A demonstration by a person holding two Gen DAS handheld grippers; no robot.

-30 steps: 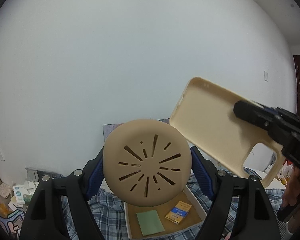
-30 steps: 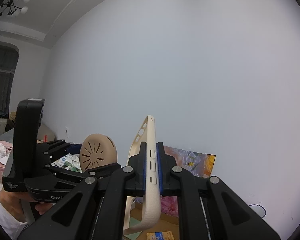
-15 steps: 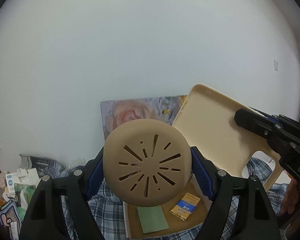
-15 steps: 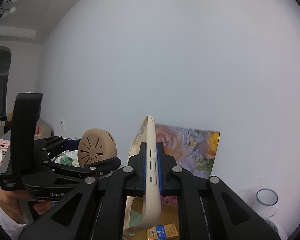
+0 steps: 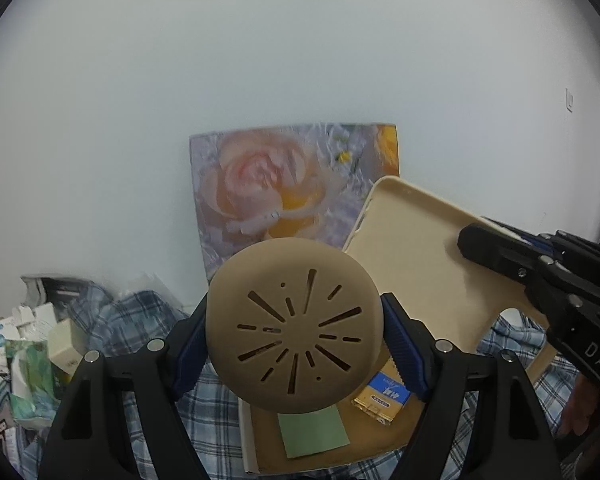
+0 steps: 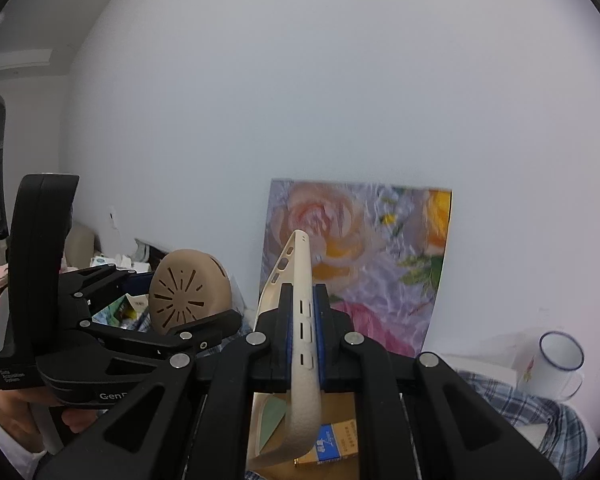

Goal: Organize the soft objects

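1. The left gripper (image 5: 294,332) is clamped across the width of a round tan disc (image 5: 294,326) with slots cut in a sunburst pattern. The blue pads (image 5: 190,342) press on its two opposite edges, and the disc stands upright, facing the camera.
2. The right gripper (image 6: 303,330) is clenched tight on a cream phone case (image 6: 300,320), pinching one long side wall so the case stands on edge between the jaws.
3. Both things hang in the air above a shallow cardboard box (image 5: 379,440) lying on a checked cloth (image 5: 132,320). A green pad (image 5: 313,430) and a small blue-and-yellow packet (image 5: 383,398) already lie in the box.
4. The disc looks like soft rubber: light, and likely to bow or pop out if squeezed harder. Holding it by the rim across its widest part seems the safest grip.
5. The case looks thin and springy. Its lower end curves and droops in the right wrist view, so it will probably flop when tilted. A grip on the stiffer side wall near the middle, as here, should keep it steady.
6. Neither thing seems fragile, so setting them down flat in the box needs no special care beyond avoiding the packet.
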